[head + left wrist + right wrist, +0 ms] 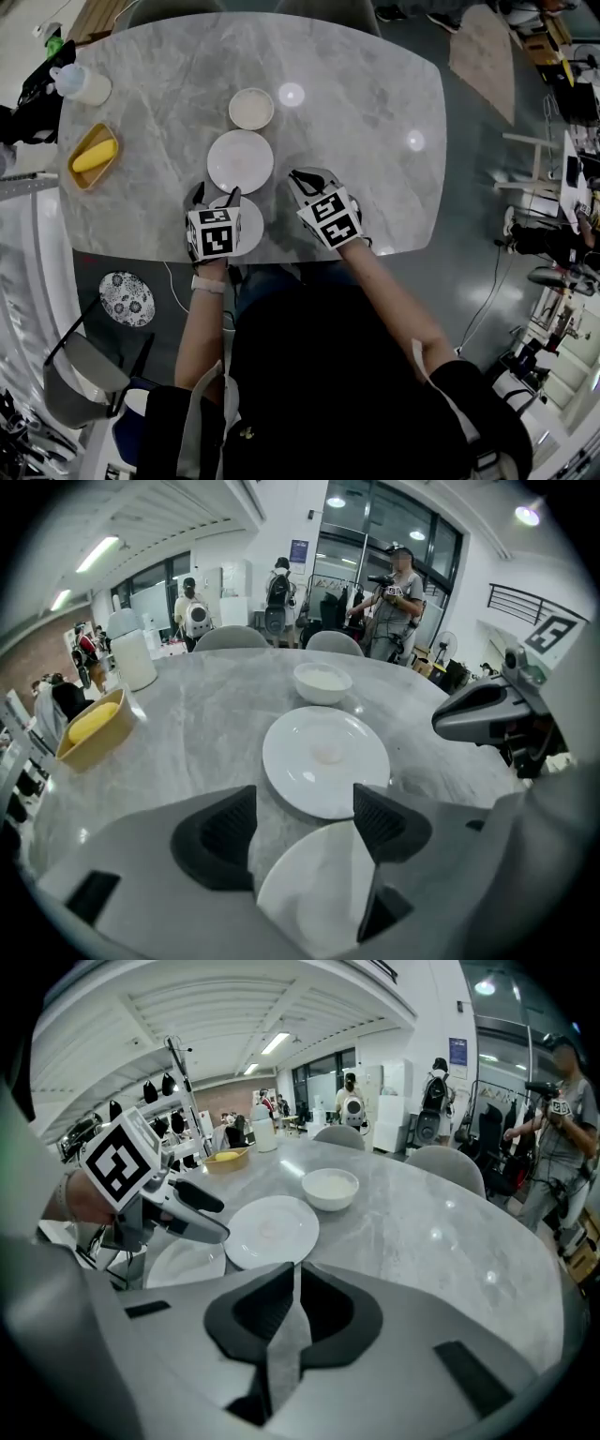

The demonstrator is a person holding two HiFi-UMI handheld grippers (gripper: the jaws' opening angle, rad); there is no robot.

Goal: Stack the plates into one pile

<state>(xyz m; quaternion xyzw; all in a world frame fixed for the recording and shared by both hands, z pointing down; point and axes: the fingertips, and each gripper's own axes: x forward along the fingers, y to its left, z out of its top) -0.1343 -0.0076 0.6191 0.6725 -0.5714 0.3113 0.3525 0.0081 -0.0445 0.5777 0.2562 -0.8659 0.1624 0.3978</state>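
tongs at the near edge: left tongs (216, 198) wide, right tongs (293, 1274) closed

left tongs hang over the small plate (309, 892) with the jaws spread wide. the plate lies flat on the table (375, 103) below and between them, and the pads do not press on it. right tongs have their jaws together on nothing, with only a thin slit of table showing between the pads.

taking the large plate (241, 161) as the centre of the head view, the small plate sits at 6 o'clock, just beside its rim, with a strip of bare table between the two. right tongs hover at 4 o'clock, near that rim but apart from it. a white bowl (251, 109) stands at 12 o'clock, close behind the large plate. a yellow dish (92, 157) with something yellow in it lies well apart at 9 o'clock, and a white jug (84, 84) stands at 10 o'clock near the table's far corner. two grey chairs (230, 637) are drawn up to the far edge at 12 o'clock.
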